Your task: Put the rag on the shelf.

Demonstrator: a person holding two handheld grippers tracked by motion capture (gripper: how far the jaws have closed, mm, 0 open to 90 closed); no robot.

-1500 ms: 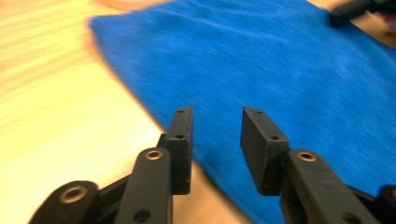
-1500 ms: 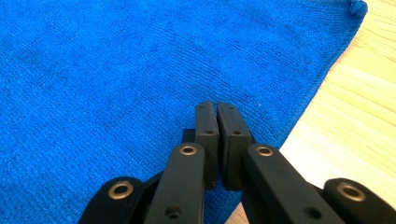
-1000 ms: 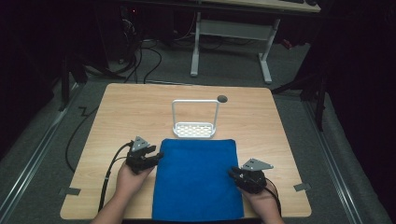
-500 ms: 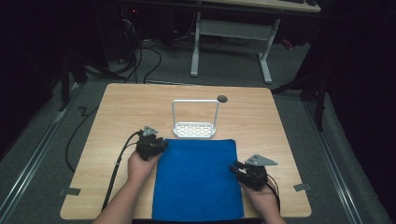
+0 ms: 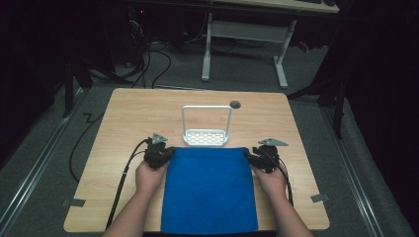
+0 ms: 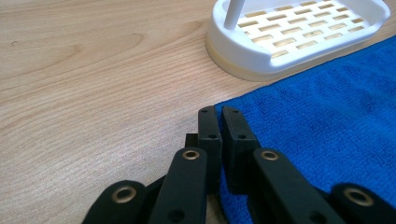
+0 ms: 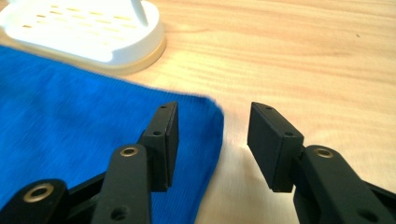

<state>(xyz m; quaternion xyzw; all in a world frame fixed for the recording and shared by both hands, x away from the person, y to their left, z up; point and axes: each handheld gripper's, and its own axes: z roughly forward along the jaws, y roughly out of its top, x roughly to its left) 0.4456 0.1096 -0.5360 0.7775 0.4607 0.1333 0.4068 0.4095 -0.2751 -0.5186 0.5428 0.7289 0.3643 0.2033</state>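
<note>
Table (image 5: 128,118): light wood-grain top, centre of the high view, dark floor around.
Blue cloth (image 5: 208,190): largest thing on the table; saturated royal blue, spread flat as a rectangle, lower centre of the high view, running from just below the rack down to the bottom edge of the table. Fine looped, towel-like weave in the left gripper view (image 6: 336,116); far edge straight, touching or just short of the rack's base. In the right gripper view (image 7: 70,126), rounded corner with a stitched hem, lying flat on the wood, slightly blurred.
White rack (image 5: 206,136): just above the cloth's far edge, centre of the high view; slotted oval base with a thin upright wire frame. Upper right in the left gripper view (image 6: 299,32), upper left in the right gripper view (image 7: 84,28).
Left gripper (image 5: 159,154): at the cloth's upper left corner in the high view; in its own view (image 6: 220,116) jaws drawn together, just finished closing, cloth edge pinched between the pads at the very corner.
Right gripper (image 5: 262,158): at the cloth's upper right corner in the high view; in its own view (image 7: 212,140) jaws apart, just been opening, one jaw over the cloth's corner, the other over bare wood, pads not pressing on the cloth.
Dark round spot (image 5: 235,104): on the table, upper right of the rack.
</note>
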